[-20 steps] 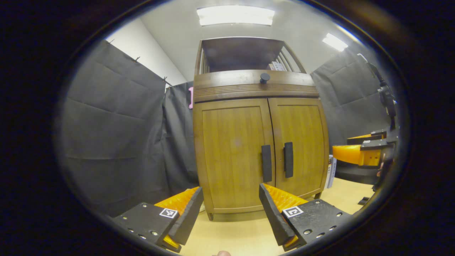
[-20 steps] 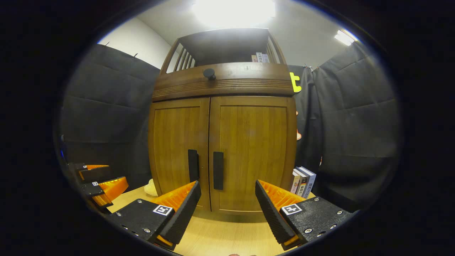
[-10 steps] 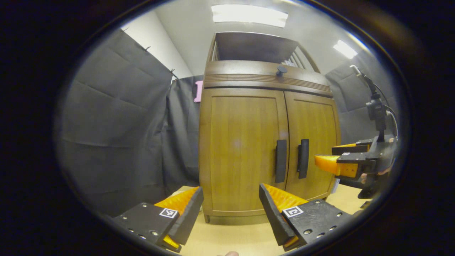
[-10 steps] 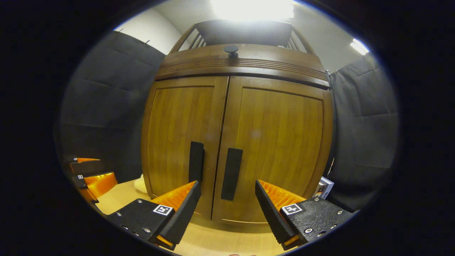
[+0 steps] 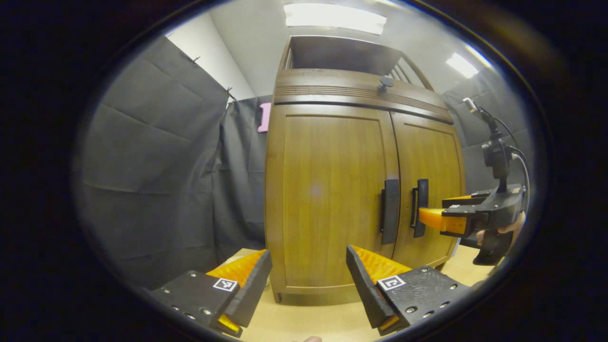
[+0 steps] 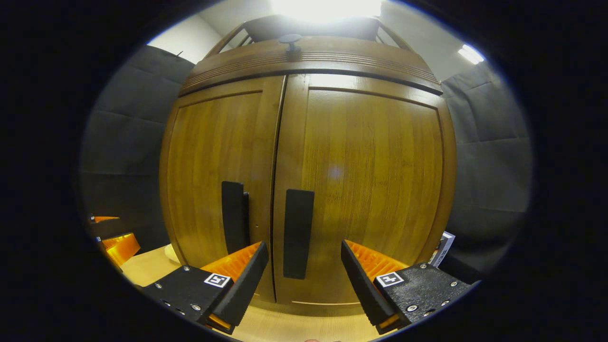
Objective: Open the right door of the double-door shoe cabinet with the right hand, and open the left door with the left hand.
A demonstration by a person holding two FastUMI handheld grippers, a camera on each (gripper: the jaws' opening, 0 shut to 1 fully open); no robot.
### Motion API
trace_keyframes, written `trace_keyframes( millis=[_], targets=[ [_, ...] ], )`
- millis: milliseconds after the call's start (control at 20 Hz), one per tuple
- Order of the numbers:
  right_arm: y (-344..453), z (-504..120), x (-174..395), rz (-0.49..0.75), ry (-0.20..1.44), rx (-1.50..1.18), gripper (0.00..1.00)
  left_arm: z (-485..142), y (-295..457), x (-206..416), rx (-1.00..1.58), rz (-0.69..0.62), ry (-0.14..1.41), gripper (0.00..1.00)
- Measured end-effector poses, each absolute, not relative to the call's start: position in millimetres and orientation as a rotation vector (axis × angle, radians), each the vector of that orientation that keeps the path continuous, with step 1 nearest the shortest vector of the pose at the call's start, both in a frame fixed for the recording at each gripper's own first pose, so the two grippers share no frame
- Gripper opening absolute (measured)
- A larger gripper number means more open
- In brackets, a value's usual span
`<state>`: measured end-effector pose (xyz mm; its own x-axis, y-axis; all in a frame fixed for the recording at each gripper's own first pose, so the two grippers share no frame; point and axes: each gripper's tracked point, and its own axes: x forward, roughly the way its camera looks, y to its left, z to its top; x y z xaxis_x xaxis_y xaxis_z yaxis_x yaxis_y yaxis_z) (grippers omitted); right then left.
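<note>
So the big thing here is the shoe cabinet [image 6: 308, 156], a tall wooden unit standing on a pale floor [image 5: 304, 323] with dark cloth walls around it. Both doors look shut, meeting at a thin seam down the middle. The right door [image 6: 375, 180] sits square in front of the right gripper view; the left door [image 5: 327, 190] faces the left gripper view a bit off to the side.

Each door has a dark upright bar handle right beside the seam: the right handle [image 6: 298, 232] and the left handle [image 5: 390, 211]. That's where I'd grab, since the panels look flat and smooth with nothing else to hold. My guess is solid wood on hinges, stiff and a bit heavy, so it'll want a steady pull swinging outward, not a yank.

The right gripper [image 6: 304, 263] has its fingers spread wide, holding nothing, with the right handle standing between them but further in. From the left gripper view its tips look very near that handle; can't tell if they touch. The left gripper [image 5: 308, 270] is also spread and empty, well short of the cabinet.
</note>
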<state>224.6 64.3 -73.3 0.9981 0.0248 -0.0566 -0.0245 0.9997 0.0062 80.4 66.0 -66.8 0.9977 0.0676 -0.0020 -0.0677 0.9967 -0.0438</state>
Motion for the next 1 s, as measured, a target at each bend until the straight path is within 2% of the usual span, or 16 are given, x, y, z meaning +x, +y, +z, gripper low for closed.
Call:
trace_keyframes(
  millis=[400,500,550,600,650,700,750,800,1000],
  targets=[
    [55,-81,255,-0.005,0.085,0.076,0.96,-72,71,120,-0.031,0.053,0.025,0.96],
    [57,-82,260,0.0,0.1,0.097,0.93,-70,67,128,-0.019,0.044,0.029,0.96],
    [62,-85,264,0.007,0.101,0.108,0.92,-71,64,131,-0.014,0.038,0.028,0.9],
    [65,-85,266,0.014,0.1,0.115,0.85,-69,61,133,-0.013,0.033,0.026,0.93],
    [68,-85,268,0.025,0.1,0.125,0.8,-68,60,135,-0.015,0.029,0.024,0.9],
    [75,-85,269,0.052,0.107,0.143,0.66,-68,61,136,-0.019,0.025,0.023,0.9],
    [78,-88,268,0.067,0.12,0.16,0.54,-71,64,136,-0.022,0.023,0.025,0.84],
    [78,-88,266,0.067,0.118,0.159,0.41,-71,66,136,-0.024,0.024,0.027,0.84],
    [79,-86,270,0.079,0.099,0.114,0.31,-70,69,134,-0.027,0.041,0.03,0.84]
  ],
)
